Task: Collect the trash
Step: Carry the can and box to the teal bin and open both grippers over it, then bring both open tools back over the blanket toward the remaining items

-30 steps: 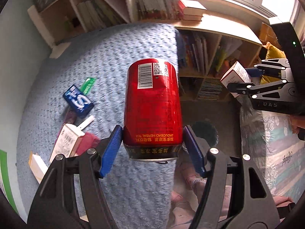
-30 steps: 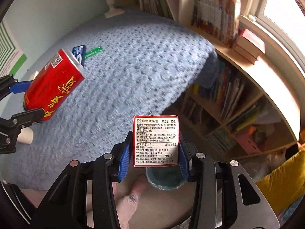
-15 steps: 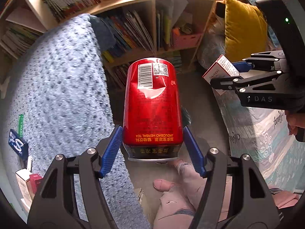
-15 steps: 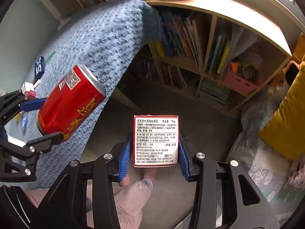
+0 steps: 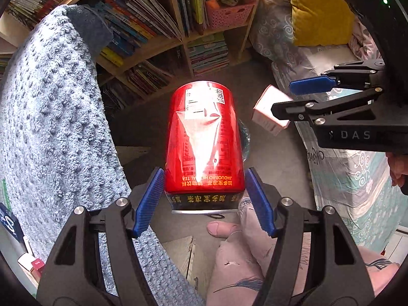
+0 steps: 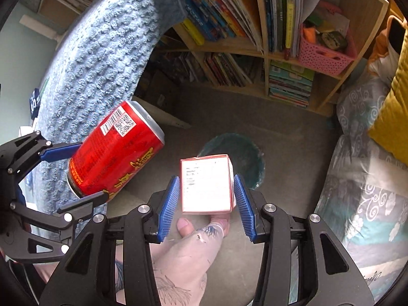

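A red herbal-tea can (image 5: 204, 140) stands between the blue pads of my left gripper (image 5: 202, 178), which is shut on its lower end; the right wrist view shows that can (image 6: 114, 150) tilted in the left gripper (image 6: 89, 173). My right gripper (image 6: 206, 181) points down at the floor and its jaws are opening. A small white-and-pink box (image 6: 206, 183) sits loose between its pads, with a thin gap on each side. In the left wrist view this box (image 5: 270, 114) hangs at the tips of the right gripper (image 5: 284, 98). A dark round bin (image 6: 237, 153) stands on the floor just beyond the box.
A blue knit blanket (image 5: 51, 127) hangs over an edge on the left, with small packets (image 5: 7, 219) on it. A bookshelf (image 6: 255, 51) with a pink basket (image 6: 323, 56) lines the back. A patterned bed (image 6: 369, 191) and a yellow pillow (image 5: 316, 12) lie on the right. The person's foot (image 6: 193, 227) rests on the grey floor.
Both grippers swung off the blanket and sank toward the floor beside the bin. The right jaws spread apart and the box came free of the pads. The can stayed gripped.
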A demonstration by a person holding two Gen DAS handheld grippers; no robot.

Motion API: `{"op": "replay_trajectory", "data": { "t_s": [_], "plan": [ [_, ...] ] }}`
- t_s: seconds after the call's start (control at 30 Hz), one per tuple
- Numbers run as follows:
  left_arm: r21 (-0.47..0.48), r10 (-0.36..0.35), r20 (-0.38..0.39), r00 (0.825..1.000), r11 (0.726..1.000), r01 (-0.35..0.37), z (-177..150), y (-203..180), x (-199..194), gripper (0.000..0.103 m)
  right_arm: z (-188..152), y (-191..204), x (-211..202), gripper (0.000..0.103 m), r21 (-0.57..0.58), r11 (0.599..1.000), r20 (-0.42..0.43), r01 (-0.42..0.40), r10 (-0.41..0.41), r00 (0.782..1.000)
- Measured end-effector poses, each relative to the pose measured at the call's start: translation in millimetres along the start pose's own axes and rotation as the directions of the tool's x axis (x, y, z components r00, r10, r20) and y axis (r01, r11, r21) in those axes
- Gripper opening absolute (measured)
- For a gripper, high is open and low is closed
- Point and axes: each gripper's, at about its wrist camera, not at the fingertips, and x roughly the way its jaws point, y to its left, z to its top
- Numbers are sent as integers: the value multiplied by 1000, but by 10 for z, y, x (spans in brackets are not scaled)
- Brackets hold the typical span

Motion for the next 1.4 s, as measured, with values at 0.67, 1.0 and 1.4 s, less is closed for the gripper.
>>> {"op": "replay_trajectory", "data": {
  "t_s": [0.67,1.0,1.4],
  "plan": [
    [-47,18,14,1000,999,-17,3,147,-64,89,110,-227,-150,74,9,1000,19,22,-22,1000],
    [-96,57,73,996,994,-49,-153,319,-416,94,223,160,-332,81,-174,985,33,1,4,999],
    [-290,215,147,965,942,-166,-780,969,-1174,96,534,1402,-654,89,-548,835,42,-58,97,994]
  ]
}}
